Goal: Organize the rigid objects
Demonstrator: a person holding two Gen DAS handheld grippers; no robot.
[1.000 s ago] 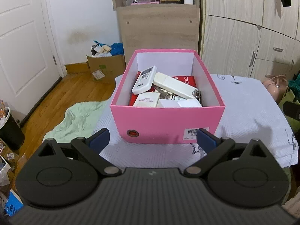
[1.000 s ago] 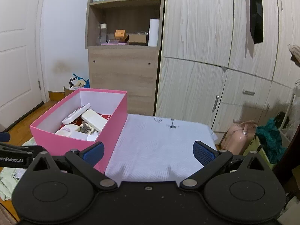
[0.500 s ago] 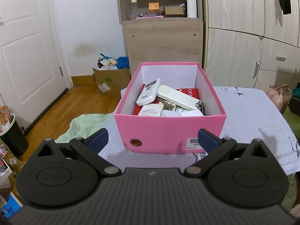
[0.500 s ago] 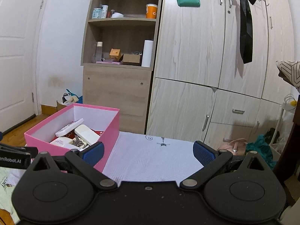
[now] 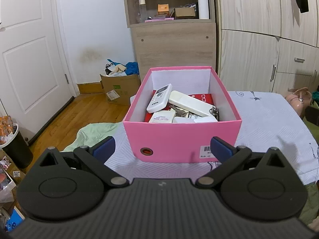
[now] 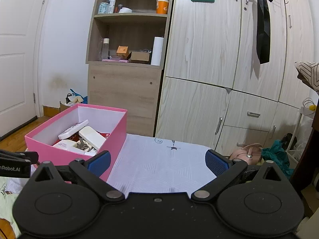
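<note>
Pink box [image 5: 179,137], white remote [image 5: 159,98]

Left tongs [image 5: 162,147] spread wide, right tongs [image 6: 157,162] likewise

Both wrist views face the wardrobe, sharing the pink box [image 5: 182,139] nearby.

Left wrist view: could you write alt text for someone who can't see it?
An open pink box sits on a white-covered table, holding white remote controls, keys and small white items. The open left gripper, empty, frames the box's front. Behind stand a wooden cabinet and a door.
</note>
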